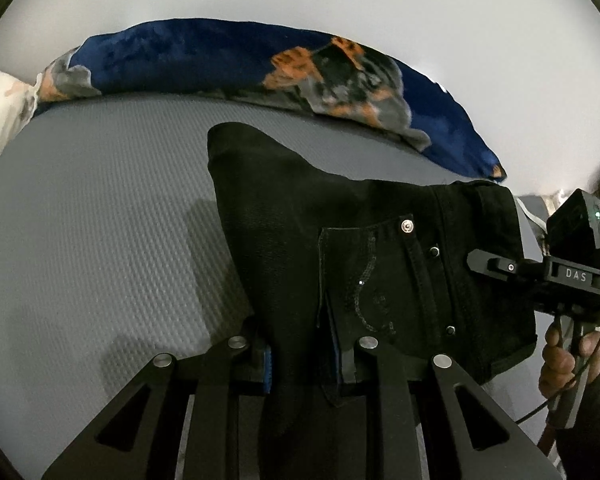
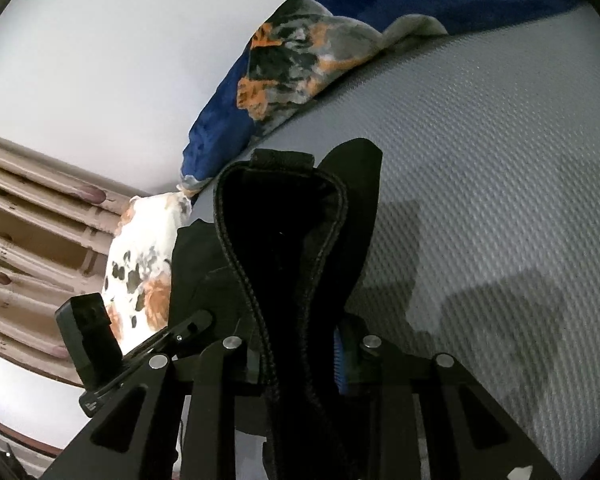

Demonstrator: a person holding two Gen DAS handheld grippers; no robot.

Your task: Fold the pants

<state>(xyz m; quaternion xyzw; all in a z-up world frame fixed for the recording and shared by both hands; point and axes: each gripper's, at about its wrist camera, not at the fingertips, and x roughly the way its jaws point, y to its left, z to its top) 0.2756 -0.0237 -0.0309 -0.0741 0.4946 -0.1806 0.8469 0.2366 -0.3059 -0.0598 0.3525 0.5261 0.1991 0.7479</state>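
We log black pants (image 1: pixel 340 240) raised over the bed (image 1: pixel 100 220); left gripper (image 1: pixel 304 360) and right gripper (image 2: pixel 300 344) each clamp the fabric; blue blanket (image 1: pixel 220 60) along far edge.

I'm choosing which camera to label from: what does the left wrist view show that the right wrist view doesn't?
Only the left wrist view shows the black pants' back pocket with its rivets, and the person's hand holding the right gripper's handle. Only the right wrist view shows the corded seam up close, a white flowered pillow and brown wooden slats. Both show the pants clamped between the gripper's pads, the grey textured mattress and the blue patterned blanket.
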